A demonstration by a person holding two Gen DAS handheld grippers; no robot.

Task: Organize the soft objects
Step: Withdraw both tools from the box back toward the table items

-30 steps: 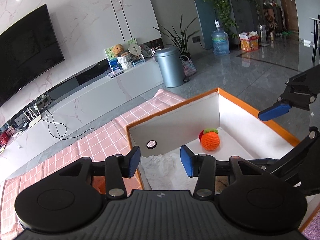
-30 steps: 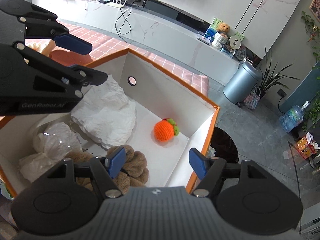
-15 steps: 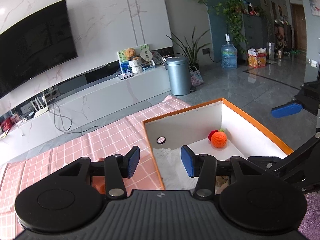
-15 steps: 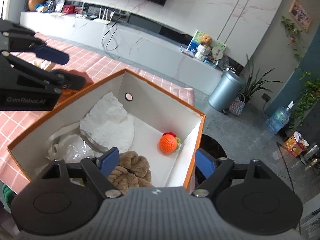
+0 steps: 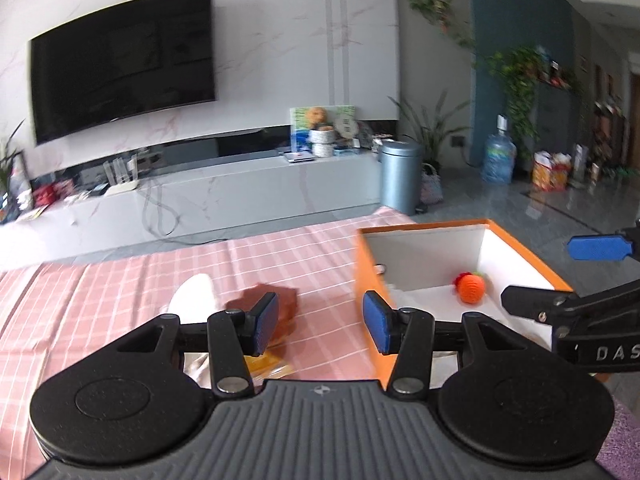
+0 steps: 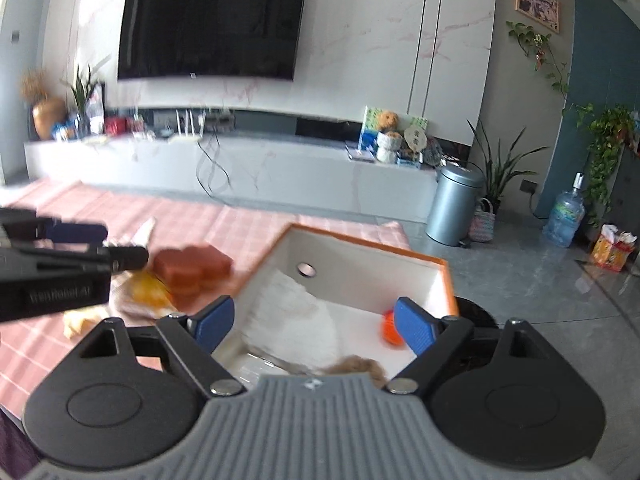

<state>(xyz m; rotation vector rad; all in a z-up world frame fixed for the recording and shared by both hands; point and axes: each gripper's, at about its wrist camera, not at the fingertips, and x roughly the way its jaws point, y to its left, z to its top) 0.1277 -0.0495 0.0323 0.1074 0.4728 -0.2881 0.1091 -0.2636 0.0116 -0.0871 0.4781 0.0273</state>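
An orange box with white inside (image 5: 520, 252) (image 6: 420, 280) stands on a pink checked cloth (image 5: 120, 280). In it lie an orange knitted ball (image 5: 470, 287) (image 6: 388, 327), a white cloth (image 6: 296, 324) and a brown plush (image 6: 360, 366). Left of the box lie a red-brown soft block (image 5: 286, 300) (image 6: 192, 268), a yellow item (image 6: 146, 294) and a white soft item (image 5: 194, 296). My left gripper (image 5: 320, 322) is open and empty above the cloth beside the box. My right gripper (image 6: 314, 324) is open and empty above the box's near end.
A long white TV cabinet (image 5: 224, 196) with a wall TV (image 5: 120, 60) runs behind the table. A grey bin (image 5: 400, 176), plants and a water bottle (image 5: 498, 156) stand on the floor to the right.
Both grippers have pulled back and tilted up, away from the box. My left gripper has swung left, so the items on the cloth now show. Both stay open.
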